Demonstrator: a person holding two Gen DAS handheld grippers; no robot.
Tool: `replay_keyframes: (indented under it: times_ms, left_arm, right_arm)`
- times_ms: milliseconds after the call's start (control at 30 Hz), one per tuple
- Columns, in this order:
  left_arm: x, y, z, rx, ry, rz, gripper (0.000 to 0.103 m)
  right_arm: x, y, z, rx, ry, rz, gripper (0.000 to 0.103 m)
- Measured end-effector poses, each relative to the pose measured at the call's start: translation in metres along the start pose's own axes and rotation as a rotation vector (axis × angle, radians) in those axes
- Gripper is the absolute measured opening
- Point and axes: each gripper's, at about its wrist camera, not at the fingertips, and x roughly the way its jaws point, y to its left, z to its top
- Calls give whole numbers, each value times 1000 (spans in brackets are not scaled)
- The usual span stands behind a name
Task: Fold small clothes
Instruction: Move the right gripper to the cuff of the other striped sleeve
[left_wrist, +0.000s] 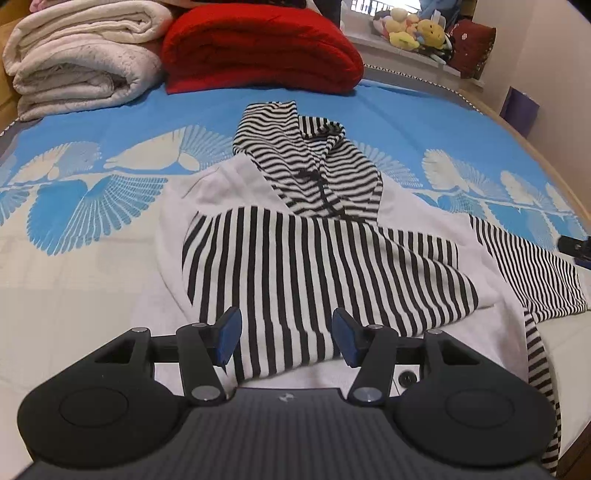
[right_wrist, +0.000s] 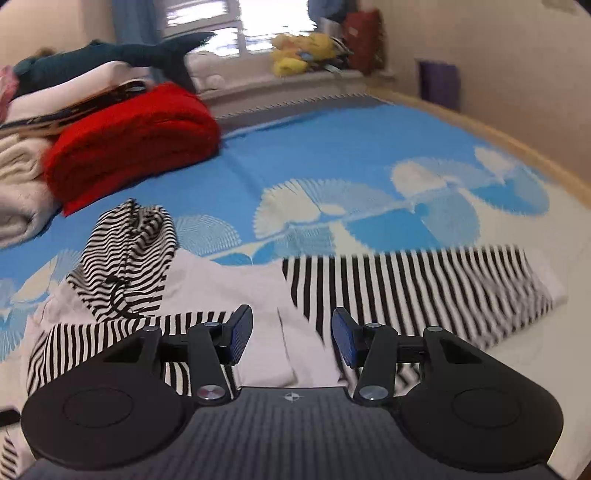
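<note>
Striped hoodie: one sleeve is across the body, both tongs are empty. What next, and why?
Probably take the right tongs to the other sleeve, which lies stretched out sideways on the bedspread, and fold it over the hoodie body to match.

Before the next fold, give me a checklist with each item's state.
1. Left hand-held gripper empty, jaws apart: ok.
2. Right hand-held gripper empty, jaws apart: ok.
3. Left sleeve folded across the body: ok.
4. Right sleeve folded in: not ok, it lies stretched out sideways.
5. Hood lying flat: not ok, it is bunched.
6. Hem edge aligned: cannot tell, hidden behind the grippers.
</note>
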Motion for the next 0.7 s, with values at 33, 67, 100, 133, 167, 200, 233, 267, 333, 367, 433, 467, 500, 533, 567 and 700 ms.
replay_keyframes:
  times_ms: [33, 67, 100, 133, 167, 200, 233, 267, 333, 367, 433, 467, 500, 533, 567, 700]
  left_arm:
    - [1, 2, 3, -4, -3, -2, 60]
    - [2, 5, 6, -10, -4, -3, 60]
    - [3, 7, 9, -17, -4, -4, 60]
    - [3, 10, 12, -24, -3, -8, 60]
    - [4, 12, 14, -31, -2, -11, 60]
    - [5, 14, 15, -36, 0, -14, 60]
    - [5, 16, 16, -39, 1, -15, 60]
    - [5, 17, 17, -40, 3, -17, 60]
    - [5, 18, 18, -43, 5, -23, 60]
    - [5, 19, 18, -43, 6, -23, 60]
    - [5, 19, 17, -46, 9, -24, 60]
    - [5, 18, 17, -45, 10, -25, 61]
    - [5, 17, 16, -41, 12, -25, 61]
    - [6, 16, 14, -34, 15, -25, 61]
    - [7, 15, 13, -29, 19, -23, 62]
    - [10, 15, 9, -33, 34, -27, 62]
  right_arm:
    - [-2, -3, 4, -12, -9, 0, 51]
    - [-3, -10, 8, -9, -16, 1, 51]
    - [-3, -17, 12, 2, -18, 1, 52]
    - [-2, -26, 16, 22, -17, -5, 53]
    - [1, -37, 18, 46, -10, -15, 53]
    - [5, -47, 19, 70, 0, -25, 53]
    - [9, -58, 19, 99, 13, -37, 53]
    - [14, -70, 18, 132, 27, -52, 53]
    - [24, -97, 12, 216, 54, -97, 53]
    - [28, -107, 7, 247, 59, -117, 53]
    - [37, -121, -4, 300, 80, -151, 53]
    - [45, -125, -7, 316, 116, -148, 53]
    - [51, -127, -9, 322, 140, -139, 53]
    - [55, -128, -10, 321, 137, -128, 53]
    - [58, -127, -10, 303, 136, -126, 53]
    - [59, -128, -11, 279, 121, -121, 53]
